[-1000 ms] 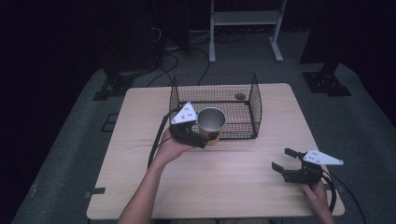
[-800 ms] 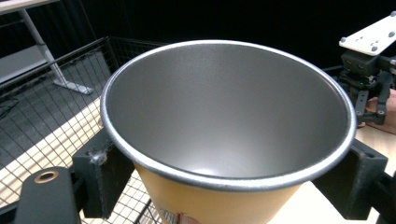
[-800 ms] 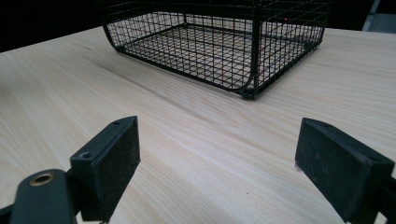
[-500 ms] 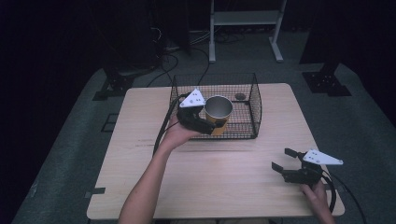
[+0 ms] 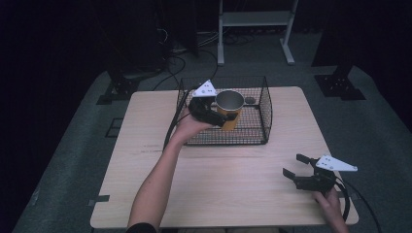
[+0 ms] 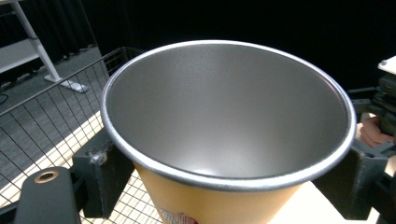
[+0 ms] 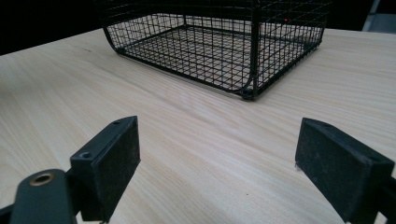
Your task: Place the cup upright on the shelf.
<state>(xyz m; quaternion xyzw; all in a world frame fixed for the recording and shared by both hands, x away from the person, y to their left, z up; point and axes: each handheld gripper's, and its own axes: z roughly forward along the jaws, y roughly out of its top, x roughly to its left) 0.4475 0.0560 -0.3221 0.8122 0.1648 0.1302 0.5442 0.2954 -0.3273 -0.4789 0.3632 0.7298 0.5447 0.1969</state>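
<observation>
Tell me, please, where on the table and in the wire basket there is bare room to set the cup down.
The table is bare between the basket and its near edge, left of the right gripper. The strip left of the basket is free too. Inside the basket, the floor right of the cup is open, except a small dark object at the back. The left gripper crowds the basket's left half.

Matt silvery-lined paper cup (image 6: 224, 130), black wire-mesh basket (image 5: 265, 114), pale smooth wood-grain table (image 5: 218, 184).
</observation>
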